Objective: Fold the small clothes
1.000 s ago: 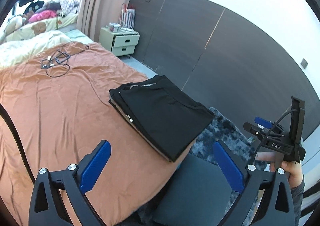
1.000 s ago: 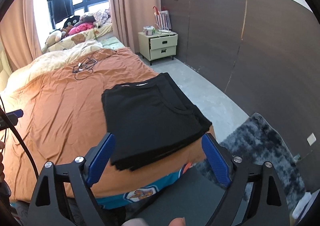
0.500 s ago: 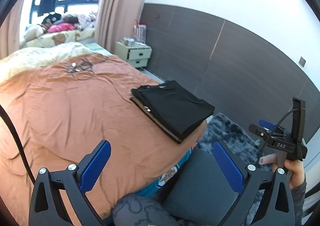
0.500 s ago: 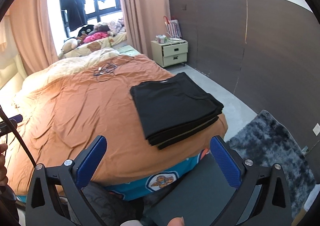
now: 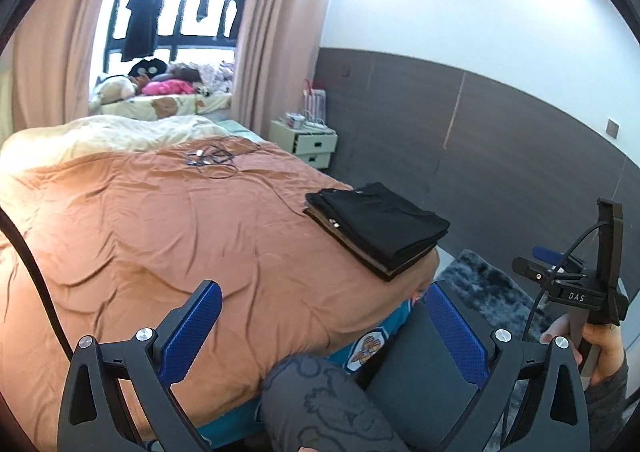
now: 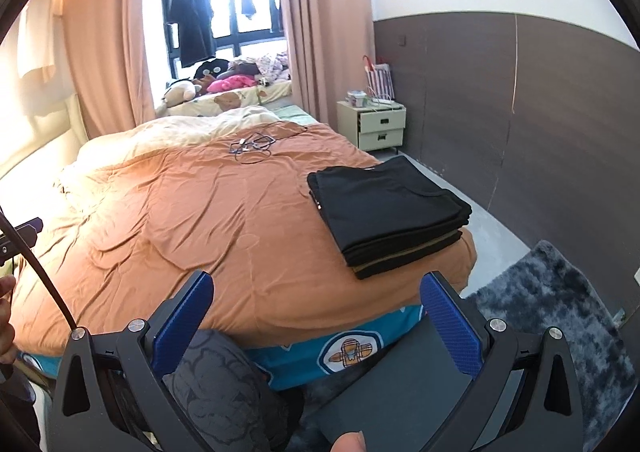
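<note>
A stack of folded dark clothes (image 5: pixel 380 226) lies at the near right corner of the orange bed cover (image 5: pixel 160 236); it also shows in the right wrist view (image 6: pixel 390 212). My left gripper (image 5: pixel 322 326) is open and empty, held back off the foot of the bed, well short of the stack. My right gripper (image 6: pixel 316 318) is open and empty, also back from the bed edge. The right gripper's body shows at the right of the left wrist view (image 5: pixel 576 288).
Tangled cables (image 6: pixel 256 144) lie far up the bed. A cream nightstand (image 6: pixel 380 126) stands by the dark wall. A grey shaggy rug (image 6: pixel 552 312) covers the floor at right. My patterned knee (image 6: pixel 224 384) is below the bed edge.
Both grippers have pulled back and up from the stack, which now looks smaller and farther away. Both jaws stayed open and empty.
</note>
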The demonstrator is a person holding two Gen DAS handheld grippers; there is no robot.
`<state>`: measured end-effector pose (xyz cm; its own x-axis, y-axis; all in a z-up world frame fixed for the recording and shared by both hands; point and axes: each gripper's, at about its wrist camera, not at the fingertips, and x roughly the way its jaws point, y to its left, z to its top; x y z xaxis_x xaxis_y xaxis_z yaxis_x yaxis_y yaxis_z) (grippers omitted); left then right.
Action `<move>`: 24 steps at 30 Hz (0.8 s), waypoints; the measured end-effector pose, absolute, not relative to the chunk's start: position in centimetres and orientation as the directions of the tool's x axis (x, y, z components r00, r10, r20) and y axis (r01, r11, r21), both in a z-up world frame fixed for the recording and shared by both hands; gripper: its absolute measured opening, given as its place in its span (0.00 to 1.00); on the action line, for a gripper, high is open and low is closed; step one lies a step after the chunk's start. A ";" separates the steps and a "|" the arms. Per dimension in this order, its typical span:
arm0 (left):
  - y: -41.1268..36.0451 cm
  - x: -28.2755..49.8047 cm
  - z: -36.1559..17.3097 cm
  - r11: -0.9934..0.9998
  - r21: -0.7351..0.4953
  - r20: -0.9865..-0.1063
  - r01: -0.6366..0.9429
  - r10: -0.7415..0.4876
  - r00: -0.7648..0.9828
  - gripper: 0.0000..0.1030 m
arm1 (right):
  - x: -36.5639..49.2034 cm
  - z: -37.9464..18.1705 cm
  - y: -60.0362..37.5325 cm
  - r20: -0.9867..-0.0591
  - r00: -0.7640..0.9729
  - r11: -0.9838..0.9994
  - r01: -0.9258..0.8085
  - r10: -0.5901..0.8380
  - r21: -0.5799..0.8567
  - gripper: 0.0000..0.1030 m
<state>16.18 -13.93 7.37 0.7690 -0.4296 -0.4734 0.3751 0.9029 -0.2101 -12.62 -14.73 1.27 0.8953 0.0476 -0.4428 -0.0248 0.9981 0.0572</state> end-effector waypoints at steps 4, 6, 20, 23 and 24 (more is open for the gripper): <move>-12.0 14.0 6.0 0.912 -0.217 -0.448 0.347 -0.409 0.795 1.00 | -14.1 -0.1 -14.1 -0.435 0.898 0.997 -0.052 0.069 0.051 1.00; -11.0 12.8 5.2 0.919 -0.212 -0.442 0.333 -0.394 0.806 1.00 | -14.8 -0.7 -13.7 -0.440 0.894 0.997 -0.065 0.081 0.051 1.00; -8.1 5.2 2.0 0.959 -0.118 -0.395 0.259 -0.284 0.874 1.00 | -19.1 -3.8 -13.4 -0.402 0.908 0.992 -0.094 0.121 0.086 1.00; -8.0 4.0 1.5 0.961 -0.121 -0.379 0.250 -0.278 0.883 1.00 | -20.1 -4.4 -13.0 -0.392 0.911 0.990 -0.099 0.129 0.097 1.00; -8.0 3.7 1.3 0.959 -0.123 -0.376 0.254 -0.282 0.882 1.00 | -20.5 -4.7 -12.7 -0.386 0.913 0.990 -0.100 0.131 0.100 1.00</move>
